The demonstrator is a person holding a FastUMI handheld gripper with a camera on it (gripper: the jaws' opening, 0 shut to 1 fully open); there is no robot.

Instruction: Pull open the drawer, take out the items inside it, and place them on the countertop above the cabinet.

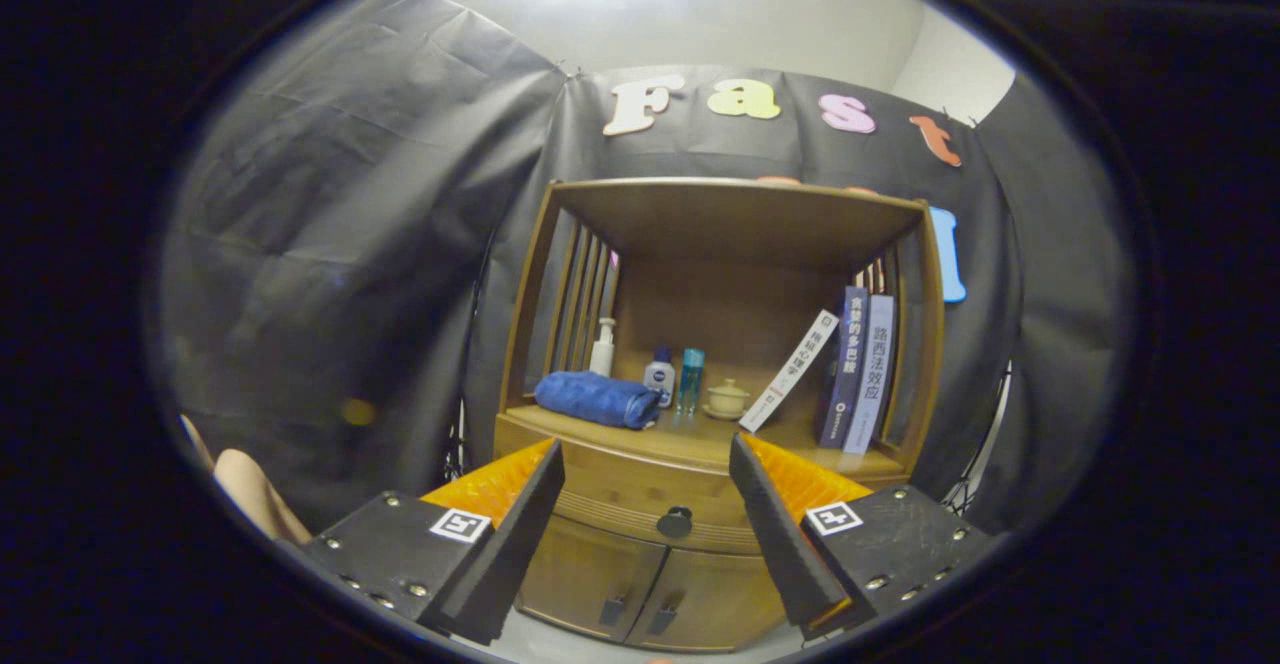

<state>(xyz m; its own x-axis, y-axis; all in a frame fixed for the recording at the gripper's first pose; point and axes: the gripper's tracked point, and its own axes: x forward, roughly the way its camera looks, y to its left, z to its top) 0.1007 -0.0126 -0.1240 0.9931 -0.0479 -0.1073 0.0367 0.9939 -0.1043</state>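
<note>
A wooden cabinet (720, 244) stands straight ahead against the booth wall. Its drawer (640, 499) is closed, with a dark round knob (675, 521) in the middle of its front. My gripper (648, 464) is open, held some way back from the cabinet; the knob shows between the two fingers, beyond their tips. Nothing is between the fingers. The countertop (700, 436) above the drawer carries a rolled blue towel (598, 399), small bottles and books. What lies inside the drawer is hidden.
On the countertop stand a white pump bottle (603, 347), a small blue-capped bottle (659, 375), a teal bottle (690, 380), a lidded cup (727, 398) and three books (850, 369) at the right. Two lower doors (640, 589) sit under the drawer. A person's hand (255, 494) shows left of the fingers.
</note>
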